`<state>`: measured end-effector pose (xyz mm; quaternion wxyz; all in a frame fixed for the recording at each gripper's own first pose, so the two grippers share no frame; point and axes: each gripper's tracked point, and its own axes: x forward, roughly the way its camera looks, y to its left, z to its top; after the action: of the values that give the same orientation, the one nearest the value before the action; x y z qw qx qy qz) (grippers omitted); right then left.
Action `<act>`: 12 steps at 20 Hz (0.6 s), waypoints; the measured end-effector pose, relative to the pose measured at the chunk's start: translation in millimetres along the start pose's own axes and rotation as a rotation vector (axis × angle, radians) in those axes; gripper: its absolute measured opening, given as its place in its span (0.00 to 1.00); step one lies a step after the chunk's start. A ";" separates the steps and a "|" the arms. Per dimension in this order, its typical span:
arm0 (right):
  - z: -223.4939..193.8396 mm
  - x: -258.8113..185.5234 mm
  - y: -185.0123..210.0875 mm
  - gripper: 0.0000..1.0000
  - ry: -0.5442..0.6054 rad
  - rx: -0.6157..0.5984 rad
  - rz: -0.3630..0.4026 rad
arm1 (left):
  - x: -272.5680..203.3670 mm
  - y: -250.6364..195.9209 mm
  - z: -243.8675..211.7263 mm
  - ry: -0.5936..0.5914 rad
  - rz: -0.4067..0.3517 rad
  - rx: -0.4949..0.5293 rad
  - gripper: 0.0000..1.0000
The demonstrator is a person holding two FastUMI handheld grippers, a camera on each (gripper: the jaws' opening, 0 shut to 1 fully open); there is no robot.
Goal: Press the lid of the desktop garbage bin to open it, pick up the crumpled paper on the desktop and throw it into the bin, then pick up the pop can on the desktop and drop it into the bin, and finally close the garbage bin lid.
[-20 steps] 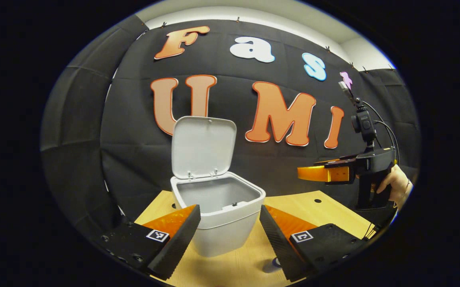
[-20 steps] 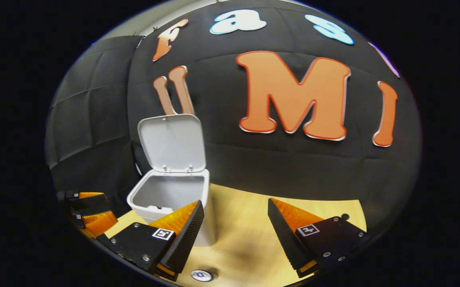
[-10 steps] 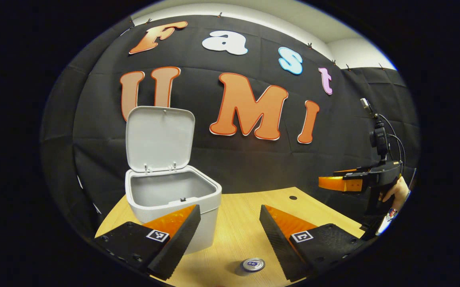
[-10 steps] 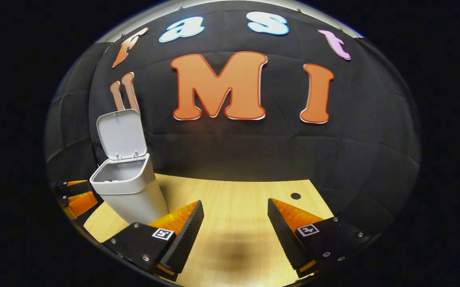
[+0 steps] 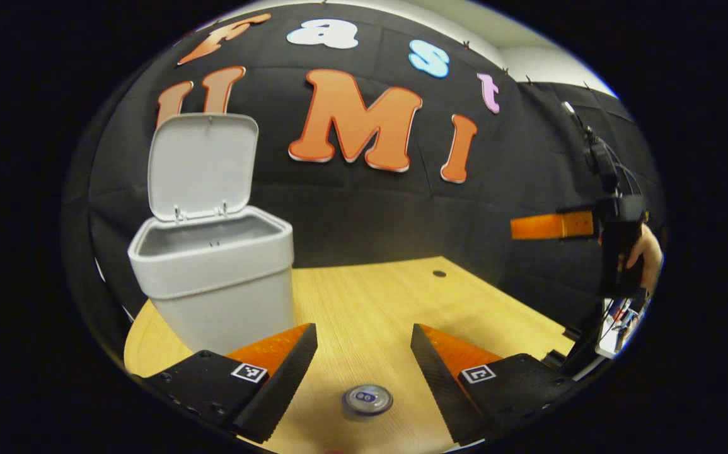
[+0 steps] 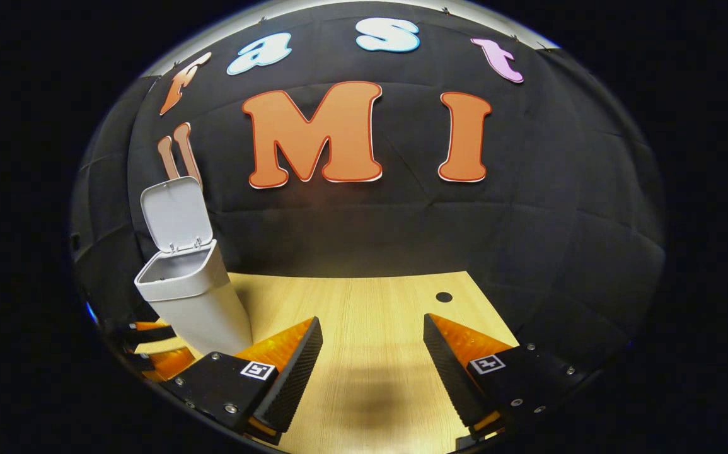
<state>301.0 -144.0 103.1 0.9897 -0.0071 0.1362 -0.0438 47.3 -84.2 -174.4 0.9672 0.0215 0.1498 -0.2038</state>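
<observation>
left tongs (image 5: pixel 364 372): black mounts | square markers | screws | ridged pads

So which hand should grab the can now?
Probably the left. The left tool is open with the pop can standing between its fingers, just ahead. The right tool is open over bare desktop, and the bin lid is already up.

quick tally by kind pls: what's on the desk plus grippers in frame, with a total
Garbage bin, lid up: 1
Pop can, upright on the desk, seen from above: 1
Grippers: 2, the left gripper and the right gripper, both open and empty
Total: 4
</observation>
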 end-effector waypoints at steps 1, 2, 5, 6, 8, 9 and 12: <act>-1.8 -1.2 -2.4 0.96 0.005 0.001 -0.001 | 8.7 -2.3 -17.7 0.028 -0.002 0.009 0.95; -4.9 -1.8 -5.3 0.96 0.009 0.002 -0.004 | 15.4 -3.7 -34.4 0.060 -0.001 0.015 0.95; -15.2 -2.9 -15.2 0.96 0.031 0.013 -0.019 | 23.8 -4.6 -70.8 0.129 0.001 0.010 0.95; -19.2 -3.5 -19.9 0.96 0.041 0.015 -0.026 | 25.2 -3.9 -81.3 0.156 0.014 0.012 0.95; -26.1 -3.9 -27.6 0.96 0.058 0.018 -0.040 | 32.1 -2.4 -93.5 0.182 0.019 0.018 0.96; -29.6 -3.1 -30.3 0.96 0.068 0.022 -0.044 | 35.0 -3.4 -97.0 0.193 0.012 0.018 0.96; -38.2 -1.4 -34.5 0.96 0.093 0.042 -0.043 | 38.2 -10.0 -116.5 0.267 -0.005 0.009 0.96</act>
<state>286.4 -178.2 67.6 0.9810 0.0127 0.1809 -0.0684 43.9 -96.1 -296.7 0.9381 0.0525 0.2763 -0.2021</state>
